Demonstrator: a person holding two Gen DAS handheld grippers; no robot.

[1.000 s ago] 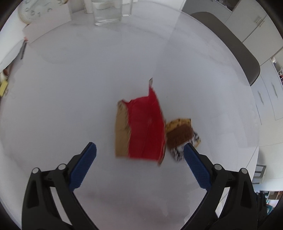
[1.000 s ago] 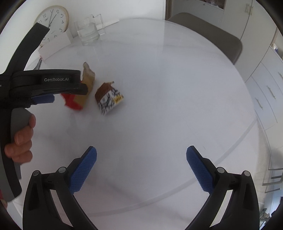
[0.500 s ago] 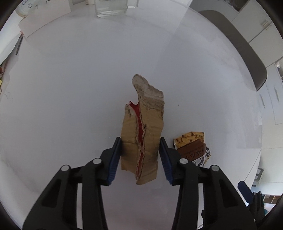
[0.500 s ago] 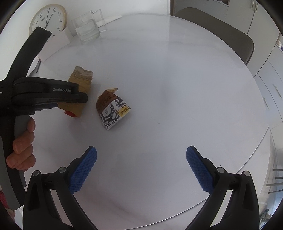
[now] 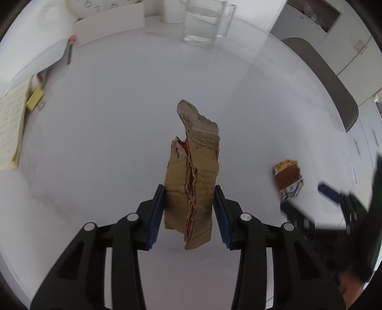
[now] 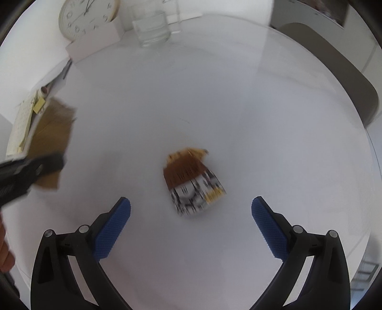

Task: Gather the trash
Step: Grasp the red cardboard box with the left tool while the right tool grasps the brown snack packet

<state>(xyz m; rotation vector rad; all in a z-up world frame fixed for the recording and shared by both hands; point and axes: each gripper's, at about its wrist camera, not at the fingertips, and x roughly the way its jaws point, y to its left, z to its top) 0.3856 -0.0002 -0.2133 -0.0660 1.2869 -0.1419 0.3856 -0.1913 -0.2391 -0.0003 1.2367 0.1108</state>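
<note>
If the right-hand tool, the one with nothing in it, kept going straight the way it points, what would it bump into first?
Most likely the small crumpled wrapper, which lies on the white table just ahead of the open right tool. Depth is hard to judge here.

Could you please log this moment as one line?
left gripper: shut on torn cardboard | right gripper: open above snack wrapper | table

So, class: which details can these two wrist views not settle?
- Print on the small carton: motion blur, right wrist view.
- Right gripper in the left wrist view: smeared.
- Clock: cut by the top edge, left wrist view.
- Notepad writing: too small.
</note>
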